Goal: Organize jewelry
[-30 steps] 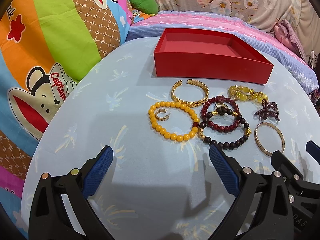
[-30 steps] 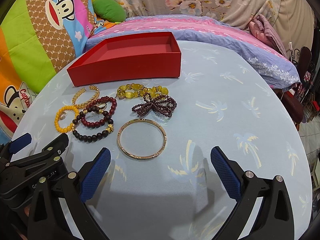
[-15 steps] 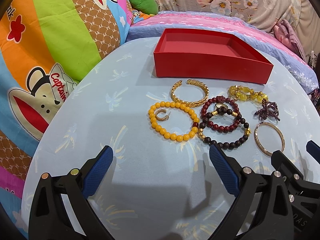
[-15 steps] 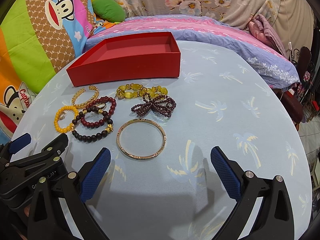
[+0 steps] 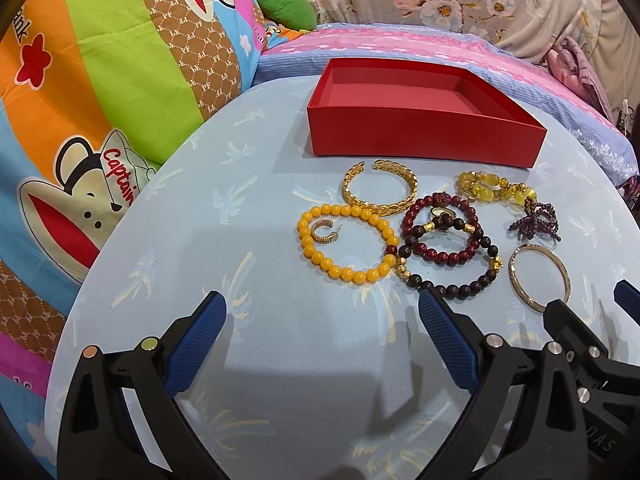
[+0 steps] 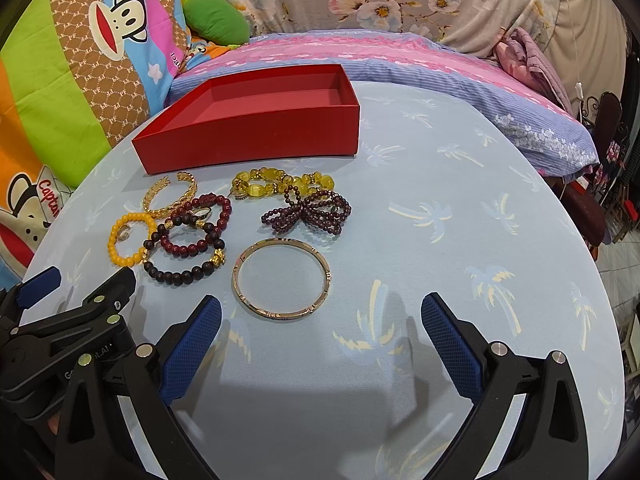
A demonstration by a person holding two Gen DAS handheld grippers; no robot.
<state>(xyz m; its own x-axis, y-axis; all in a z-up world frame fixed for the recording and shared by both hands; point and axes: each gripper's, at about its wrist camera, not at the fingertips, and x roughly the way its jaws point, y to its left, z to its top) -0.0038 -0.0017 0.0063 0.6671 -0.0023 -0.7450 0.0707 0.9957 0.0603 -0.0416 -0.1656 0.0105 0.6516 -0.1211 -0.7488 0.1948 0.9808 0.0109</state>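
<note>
Both tongs, left (image 5: 320,344) and right (image 6: 320,344), gape wide and empty; bracelets (image 5: 432,232) lie just before the red box (image 5: 420,120).

A round table (image 5: 248,360) in pale blue palm-print cloth carries it all. At the back sits an open red box (image 5: 424,136). In front lie a gold cuff (image 5: 380,196), a yellow bead bracelet (image 5: 344,244) ringing a small hoop earring (image 5: 326,232), overlapping dark red (image 5: 440,236) and black bead bracelets (image 5: 456,276), a pale yellow bracelet (image 6: 280,184), a purple beaded bow (image 6: 308,212), and a thin gold bangle (image 6: 282,280).
</note>
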